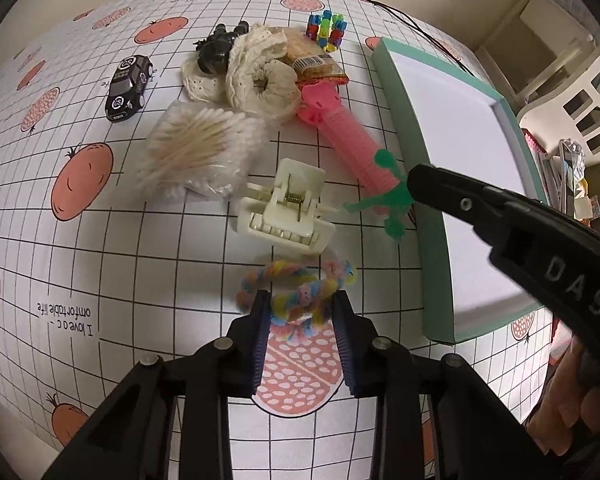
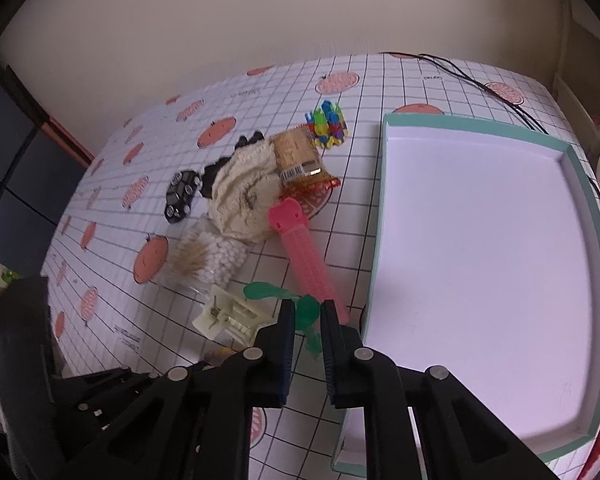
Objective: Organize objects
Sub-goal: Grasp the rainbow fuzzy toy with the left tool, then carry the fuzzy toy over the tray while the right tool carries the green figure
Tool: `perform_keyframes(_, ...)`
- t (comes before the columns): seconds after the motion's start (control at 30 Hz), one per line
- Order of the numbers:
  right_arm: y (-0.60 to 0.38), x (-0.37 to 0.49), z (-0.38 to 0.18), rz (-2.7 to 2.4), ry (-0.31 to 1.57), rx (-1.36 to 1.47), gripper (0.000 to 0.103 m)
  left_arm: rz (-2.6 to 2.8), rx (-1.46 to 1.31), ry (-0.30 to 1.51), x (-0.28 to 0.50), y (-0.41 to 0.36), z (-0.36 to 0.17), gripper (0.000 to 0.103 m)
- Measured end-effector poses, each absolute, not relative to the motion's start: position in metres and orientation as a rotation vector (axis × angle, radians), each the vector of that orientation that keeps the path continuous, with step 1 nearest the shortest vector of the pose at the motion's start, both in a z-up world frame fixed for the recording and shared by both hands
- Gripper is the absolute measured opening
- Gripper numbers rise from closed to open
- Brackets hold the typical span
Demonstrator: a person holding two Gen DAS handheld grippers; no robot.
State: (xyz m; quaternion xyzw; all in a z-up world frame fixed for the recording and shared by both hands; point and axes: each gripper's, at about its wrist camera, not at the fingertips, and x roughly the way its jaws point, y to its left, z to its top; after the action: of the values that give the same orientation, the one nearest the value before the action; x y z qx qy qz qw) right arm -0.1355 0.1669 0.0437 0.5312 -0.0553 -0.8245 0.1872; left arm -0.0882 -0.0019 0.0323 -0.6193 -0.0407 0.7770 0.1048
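Left gripper (image 1: 300, 304) angled steeply down at the grid-patterned tablecloth (image 1: 100, 208), jaws narrowed and pressing from both sides on a pastel rainbow twisted chenille loop (image 1: 296, 290) lying just in front of a cream plastic claw hair clip (image 1: 286, 208). Right gripper (image 2: 305, 324) tilted down beside the near left corner of the shallow teal-rimmed white tray (image 2: 382, 200), jaws drawn close on a thin green plastic propeller toy (image 2: 306, 310) resting against the end of a ribbed pink plastic toy (image 2: 306, 262). Farther back, well apart from both grippers: a bag of cotton swabs (image 1: 200, 148), a black toy car (image 1: 128, 86), a cream knitted cloth (image 1: 252, 76).
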Motion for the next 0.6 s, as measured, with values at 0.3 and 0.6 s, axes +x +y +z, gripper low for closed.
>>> perform_keyframes(0.3, 0.175, -0.131, 0.059, -2.346, -0.203, 1.419, 0.014, 2.32, -1.802, -0.113, -0.079, -0.012, 0.045, 0.03)
perform_keyframes(0.6, 0.197, -0.126, 0.088, -2.42, -0.313, 1.274, 0.014, 2.415, -1.656, -0.121, -0.084, -0.031, 0.082, 0.03)
